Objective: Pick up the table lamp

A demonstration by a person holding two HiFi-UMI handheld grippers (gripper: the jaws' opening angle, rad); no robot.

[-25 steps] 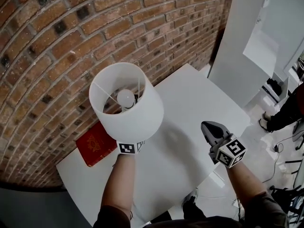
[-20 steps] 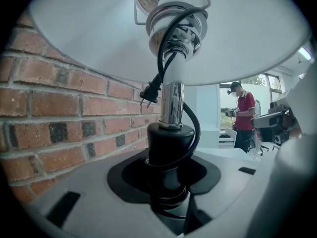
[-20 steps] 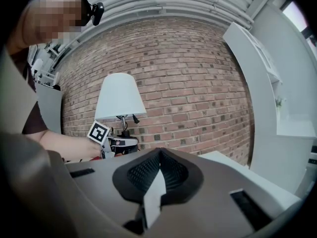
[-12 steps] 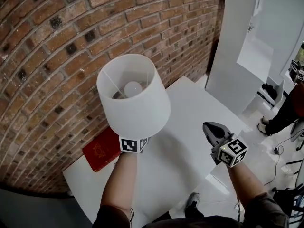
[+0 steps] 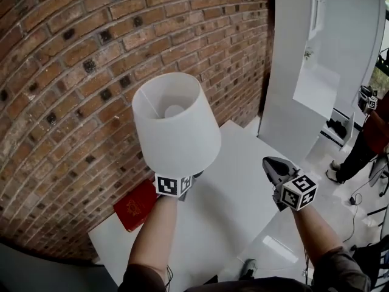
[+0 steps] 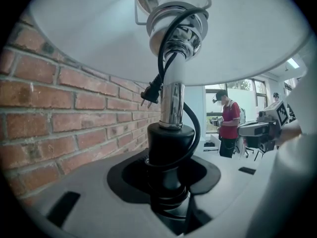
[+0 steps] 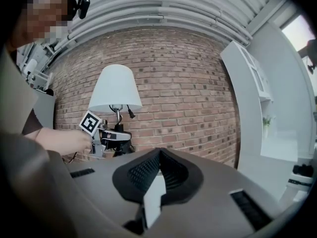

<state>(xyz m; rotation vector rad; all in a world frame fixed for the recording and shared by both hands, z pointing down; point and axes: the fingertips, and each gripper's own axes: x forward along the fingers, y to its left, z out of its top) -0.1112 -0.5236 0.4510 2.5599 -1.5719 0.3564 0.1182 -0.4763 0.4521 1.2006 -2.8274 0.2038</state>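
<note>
Partly behind table lamp (image 5: 176, 126): left gripper (image 6: 169, 185)

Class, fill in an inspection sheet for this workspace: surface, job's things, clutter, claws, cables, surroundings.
Surface: white table beside the brick wall.
Job's things: lamp with white shade, held above the table.
Clutter: red book on the table near the wall.
Claws: left claw shut on the lamp's black stem; right claw shut, empty.
Cables: cord wound round the lamp's stem, plug dangling.
Surroundings: brick wall, white cabinet, person in a red top behind.
</note>
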